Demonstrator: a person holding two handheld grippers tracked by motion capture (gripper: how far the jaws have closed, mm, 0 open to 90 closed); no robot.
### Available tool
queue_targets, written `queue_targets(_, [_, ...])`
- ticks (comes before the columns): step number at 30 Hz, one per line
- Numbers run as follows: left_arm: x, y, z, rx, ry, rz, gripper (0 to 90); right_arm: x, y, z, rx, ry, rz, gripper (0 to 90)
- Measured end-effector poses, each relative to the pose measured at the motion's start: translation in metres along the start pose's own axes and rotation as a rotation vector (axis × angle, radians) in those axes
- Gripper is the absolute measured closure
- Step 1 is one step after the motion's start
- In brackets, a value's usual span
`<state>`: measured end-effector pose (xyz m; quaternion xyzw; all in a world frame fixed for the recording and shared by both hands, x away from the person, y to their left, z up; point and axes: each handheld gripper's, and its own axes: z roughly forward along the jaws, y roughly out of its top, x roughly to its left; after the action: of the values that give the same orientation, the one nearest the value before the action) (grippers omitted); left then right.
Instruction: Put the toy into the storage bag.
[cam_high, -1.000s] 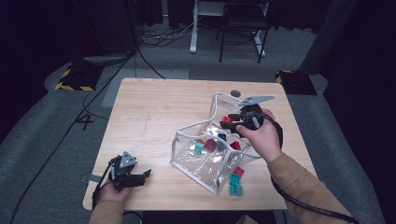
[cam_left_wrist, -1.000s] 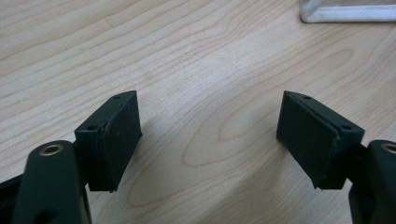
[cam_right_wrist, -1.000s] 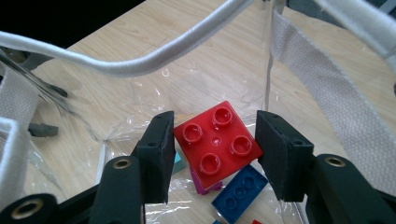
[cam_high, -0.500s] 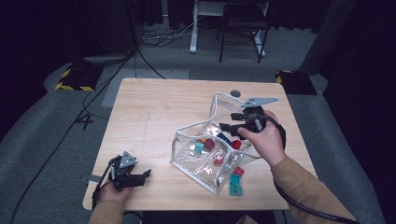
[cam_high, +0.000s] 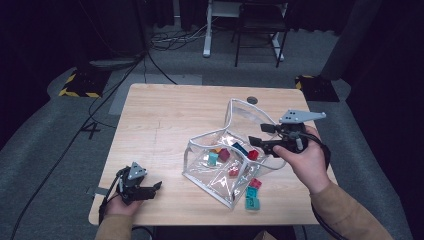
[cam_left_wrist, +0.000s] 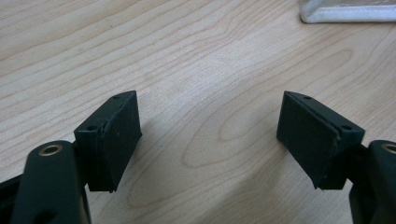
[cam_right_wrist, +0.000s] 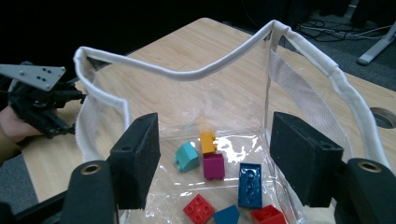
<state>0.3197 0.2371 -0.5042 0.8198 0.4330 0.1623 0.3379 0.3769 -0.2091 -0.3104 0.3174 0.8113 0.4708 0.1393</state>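
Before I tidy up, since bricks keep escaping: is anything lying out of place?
Yes. Three bricks, one magenta and two teal, lie on the table outside the clear bag, by its near corner. The other bricks sit inside the bag, whose rim sags unevenly.

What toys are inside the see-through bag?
Inside the clear bag lie building bricks: a teal one, an orange one, a magenta one, a blue one and a red one. The right gripper's jaws hide some of the bag's floor.
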Motion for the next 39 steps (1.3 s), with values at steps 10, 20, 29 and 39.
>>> queue_targets(10, [0.001, 0.002, 0.001, -0.001, 0.002, -0.001, 21.9, 0.018, -0.018, -0.037, -0.025, 0.025, -0.017, 35.3])
queue_targets(20, [0.001, 0.002, 0.002, -0.002, 0.003, 0.0, 21.9, 0.037, -0.046, -0.052, -0.005, 0.07, -0.023, 36.2])
queue_targets(29, [0.001, 0.002, 0.002, -0.001, 0.002, -0.002, 21.9, 0.055, -0.075, -0.054, -0.017, 0.086, -0.034, 34.3])
queue_targets(39, [0.001, 0.002, 0.002, 0.001, 0.002, -0.001, 21.9, 0.064, -0.099, -0.054, 0.026, 0.141, -0.003, 36.6])
